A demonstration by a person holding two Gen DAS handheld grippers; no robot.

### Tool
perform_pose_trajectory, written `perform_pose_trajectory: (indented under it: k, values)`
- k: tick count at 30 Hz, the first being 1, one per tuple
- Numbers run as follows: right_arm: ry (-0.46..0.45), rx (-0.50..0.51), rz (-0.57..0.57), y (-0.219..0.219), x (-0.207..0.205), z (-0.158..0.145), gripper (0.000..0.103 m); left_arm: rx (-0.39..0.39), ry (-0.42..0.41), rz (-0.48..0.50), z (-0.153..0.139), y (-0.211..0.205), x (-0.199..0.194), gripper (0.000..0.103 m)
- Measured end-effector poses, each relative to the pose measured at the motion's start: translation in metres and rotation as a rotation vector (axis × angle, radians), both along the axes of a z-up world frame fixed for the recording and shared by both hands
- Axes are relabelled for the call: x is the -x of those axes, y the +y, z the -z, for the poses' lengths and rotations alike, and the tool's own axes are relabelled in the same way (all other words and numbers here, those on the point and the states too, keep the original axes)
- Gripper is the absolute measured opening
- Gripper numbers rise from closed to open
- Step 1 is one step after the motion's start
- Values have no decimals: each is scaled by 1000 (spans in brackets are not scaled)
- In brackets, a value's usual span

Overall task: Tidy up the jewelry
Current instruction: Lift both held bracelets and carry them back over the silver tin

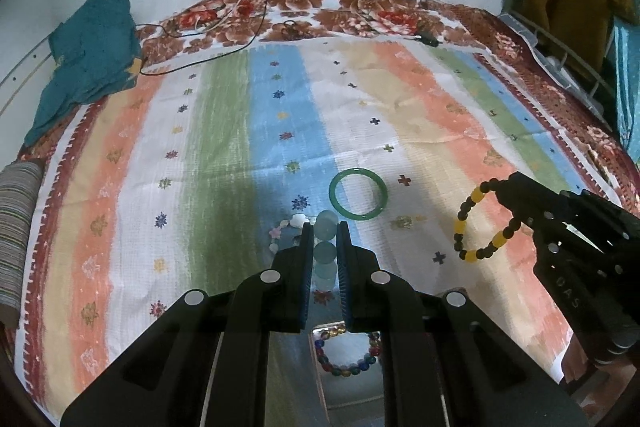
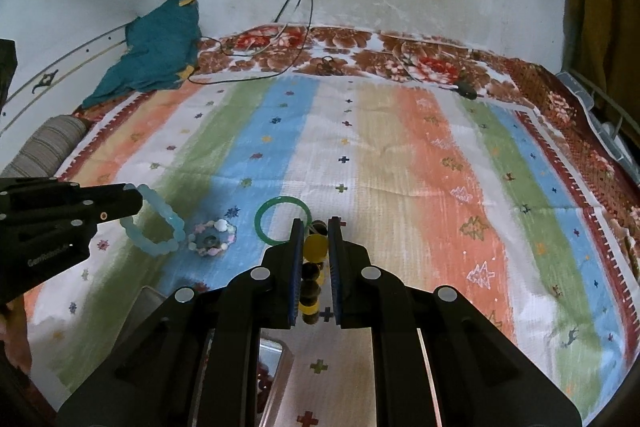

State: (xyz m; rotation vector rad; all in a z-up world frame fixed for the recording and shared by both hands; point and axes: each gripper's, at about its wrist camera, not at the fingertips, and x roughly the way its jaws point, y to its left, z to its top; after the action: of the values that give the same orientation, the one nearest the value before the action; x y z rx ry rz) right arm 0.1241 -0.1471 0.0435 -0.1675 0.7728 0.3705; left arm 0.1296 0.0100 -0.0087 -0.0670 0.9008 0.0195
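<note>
My left gripper (image 1: 325, 227) is shut on a pale blue bead bracelet (image 1: 326, 227), which hangs above the striped bedspread; the right wrist view shows that same pale blue bracelet (image 2: 160, 227) dangling from the left gripper (image 2: 134, 201). My right gripper (image 2: 316, 223) is shut on a yellow-and-black bead bracelet (image 2: 314, 247), also seen as the yellow-and-black bracelet (image 1: 480, 223) hanging from the right gripper (image 1: 502, 189). A green bangle (image 1: 359, 191) and a pastel bead bracelet (image 1: 286, 229) lie on the cloth. A multicoloured bead bracelet (image 1: 348, 359) rests in a tray (image 1: 320, 367) under my left gripper.
A teal cloth (image 1: 88, 63) lies at the far left by the wall. Cables (image 1: 240, 19) trail from a wall socket onto the bed's far edge. A striped bolster (image 1: 18, 227) sits at the left edge. A wire rack (image 1: 568, 55) stands at the right.
</note>
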Motion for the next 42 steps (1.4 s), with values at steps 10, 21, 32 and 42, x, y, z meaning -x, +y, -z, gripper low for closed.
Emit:
perform_pose_trajectory:
  k: [10,21,32,42]
  values:
    - [-29,-25,-25,2,23,-14,13,-26,-30,33,-10,-14,17,11]
    - [-23,-35,-54,2,41,-17,13,-1,-73,53,-25,-21,42,11]
    - [-16,-47,-88,3,63,-19,13,-3,-87,75,-31,-30,62,11]
    - [-1,-52,-110,4,78,-18,13,6,-92,81,-31,-35,76,11]
